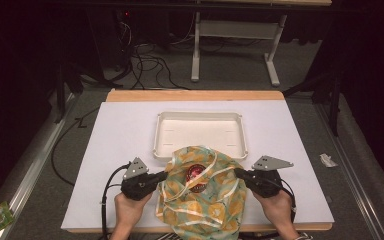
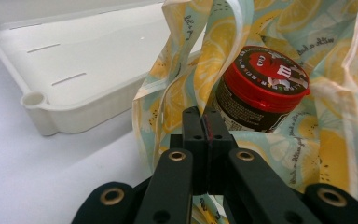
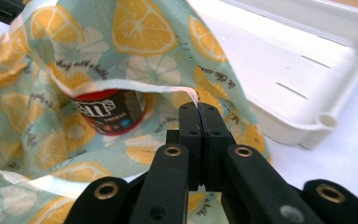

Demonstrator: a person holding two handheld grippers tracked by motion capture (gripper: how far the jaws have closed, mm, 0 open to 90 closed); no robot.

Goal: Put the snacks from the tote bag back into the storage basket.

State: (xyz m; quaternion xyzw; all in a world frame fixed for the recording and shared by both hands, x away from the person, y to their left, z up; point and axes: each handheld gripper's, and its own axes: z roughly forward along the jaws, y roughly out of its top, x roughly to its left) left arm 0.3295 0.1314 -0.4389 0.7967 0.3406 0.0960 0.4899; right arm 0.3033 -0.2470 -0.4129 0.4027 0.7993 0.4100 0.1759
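Both pairs of jaws are clenched on cloth. The left gripper (image 1: 163,176) pinches the rim of the lemon-print bag (image 1: 200,200) on its left side, and the right gripper (image 1: 240,173) has the opposite rim nipped between its pads, a thin white hem showing at the tips in the right gripper view. Between them the bag's mouth gapes, and the red-lidded candy jar (image 1: 197,172) stands inside it, upright as far as I can tell. The bag sits on the white table cover (image 1: 120,135), just this side of the white tray (image 1: 200,131), its far edge overlapping the tray's near rim.

To do this well, I'd say both hands should draw apart evenly and keep the rims taut, so the mouth stays wide. Lifting unevenly could tip the jar.
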